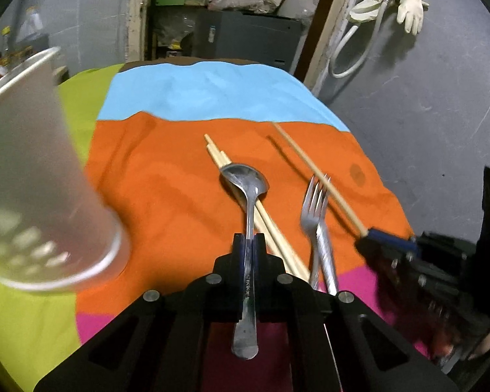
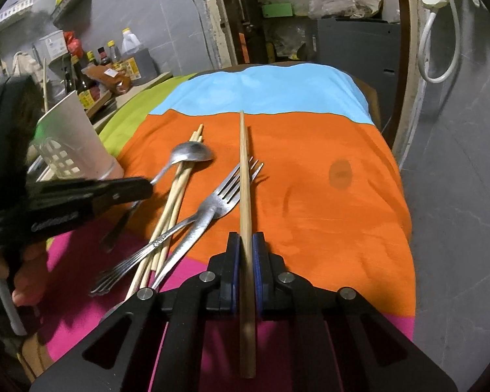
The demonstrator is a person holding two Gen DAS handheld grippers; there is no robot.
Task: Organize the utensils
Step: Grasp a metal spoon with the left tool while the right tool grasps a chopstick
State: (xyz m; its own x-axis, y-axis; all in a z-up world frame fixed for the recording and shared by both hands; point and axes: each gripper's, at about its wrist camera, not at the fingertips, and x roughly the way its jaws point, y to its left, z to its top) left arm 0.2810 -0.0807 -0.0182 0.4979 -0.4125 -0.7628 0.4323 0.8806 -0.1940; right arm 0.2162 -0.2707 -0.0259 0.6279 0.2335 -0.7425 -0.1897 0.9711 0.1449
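My left gripper [image 1: 249,238] is shut on the handle of a metal spoon [image 1: 249,196], whose bowl sits over several chopsticks [image 1: 268,219] on the orange cloth. My right gripper [image 2: 245,238] is shut on a single wooden chopstick [image 2: 244,170] that points forward above two forks [image 2: 219,202]. The spoon [image 2: 187,155] and the loose chopsticks [image 2: 176,196] lie left of it in the right wrist view. A white perforated utensil holder [image 1: 39,176] stands at the left; it also shows in the right wrist view [image 2: 70,137]. The right gripper [image 1: 385,241] with its chopstick [image 1: 313,166] shows in the left wrist view.
The table wears a cloth of orange [image 2: 326,196], blue, green and pink patches. Bottles and jars [image 2: 104,62] crowd a counter at the back left. A grey wall and a white hose [image 1: 352,52] with rubber gloves are on the right, past the table edge.
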